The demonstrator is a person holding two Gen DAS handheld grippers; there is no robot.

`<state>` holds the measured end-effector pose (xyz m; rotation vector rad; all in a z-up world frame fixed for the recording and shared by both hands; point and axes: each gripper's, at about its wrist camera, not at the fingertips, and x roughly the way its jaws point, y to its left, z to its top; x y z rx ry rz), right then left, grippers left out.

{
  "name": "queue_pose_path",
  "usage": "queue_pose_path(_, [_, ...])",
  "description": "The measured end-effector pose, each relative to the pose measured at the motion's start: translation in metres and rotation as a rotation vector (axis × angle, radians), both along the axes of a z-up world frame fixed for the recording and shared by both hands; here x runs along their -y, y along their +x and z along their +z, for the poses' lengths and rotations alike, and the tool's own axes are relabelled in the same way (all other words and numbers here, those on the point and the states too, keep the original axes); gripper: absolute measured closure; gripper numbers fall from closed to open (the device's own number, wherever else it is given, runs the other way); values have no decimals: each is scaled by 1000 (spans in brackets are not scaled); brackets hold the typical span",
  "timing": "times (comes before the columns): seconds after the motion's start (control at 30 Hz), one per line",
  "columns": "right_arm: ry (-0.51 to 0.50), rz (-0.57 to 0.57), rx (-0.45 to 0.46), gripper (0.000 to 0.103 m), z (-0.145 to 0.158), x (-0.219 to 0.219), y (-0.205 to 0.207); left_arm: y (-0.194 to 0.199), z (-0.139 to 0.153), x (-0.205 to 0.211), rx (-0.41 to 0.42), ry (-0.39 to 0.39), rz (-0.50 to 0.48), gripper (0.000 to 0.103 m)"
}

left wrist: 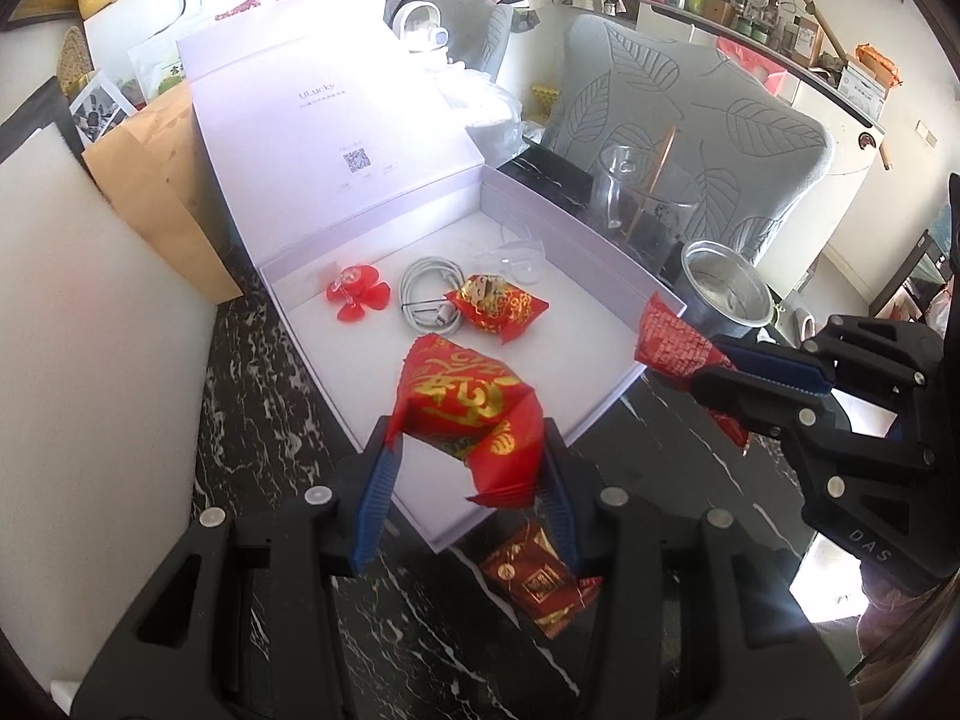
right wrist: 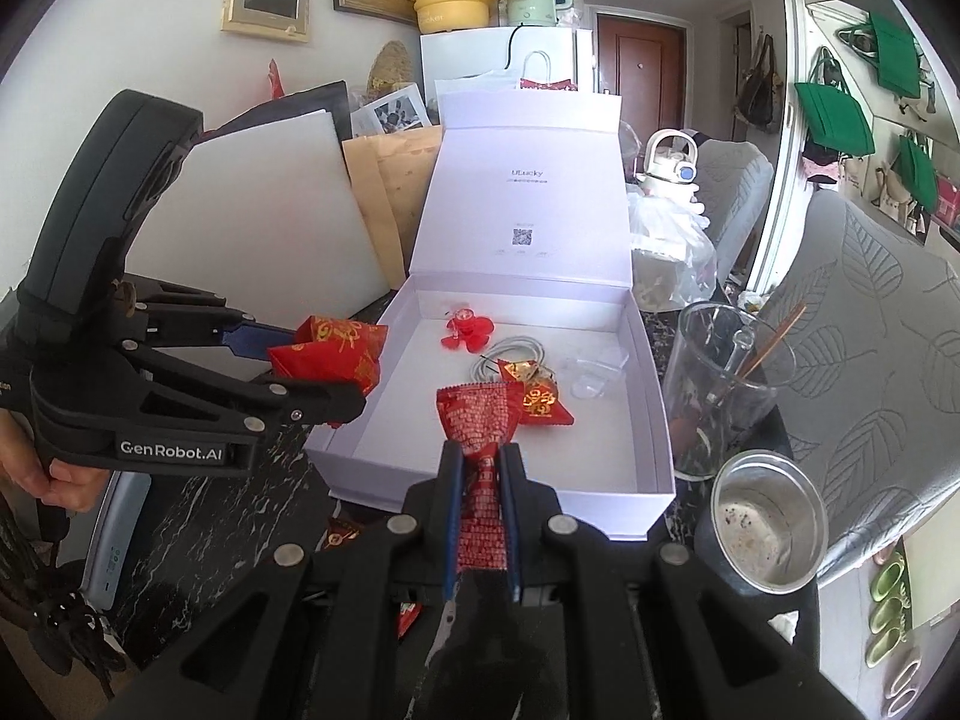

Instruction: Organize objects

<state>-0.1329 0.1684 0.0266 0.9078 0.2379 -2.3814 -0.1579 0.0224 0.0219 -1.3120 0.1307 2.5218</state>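
My left gripper (left wrist: 468, 441) is shut on a puffy red snack packet with gold characters (left wrist: 465, 402), held above the near edge of the open white box (left wrist: 606, 402). My right gripper (right wrist: 480, 459) is shut on a thin red packet with small print (right wrist: 477, 414), held over the box's front wall (right wrist: 606, 510). Each gripper shows in the other view: the right gripper (left wrist: 705, 369) at the box's right corner, the left gripper (right wrist: 318, 369) at its left side. Inside the box lie a red flower-shaped piece (left wrist: 354, 297), a coiled white cable (left wrist: 420, 294), another red packet (left wrist: 498, 306) and clear plastic (left wrist: 516, 252).
A dark red packet (left wrist: 537, 579) lies on the black marble table below my left gripper. A glass jar with sticks (right wrist: 726, 384) and a metal cup (right wrist: 768, 522) stand right of the box. The box lid (right wrist: 522, 198) stands upright behind; a white board (right wrist: 258, 228) leans at left.
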Motion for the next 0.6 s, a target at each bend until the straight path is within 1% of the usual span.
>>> queue_pose_path(0.3, [4,-5,5,92,-4,2,-39,-40,-6,1,8,-5,5,60])
queue_pose_path(0.6, [17,-11,8,92,-8,11,-75,-80,-19,2,24,-8,11,60])
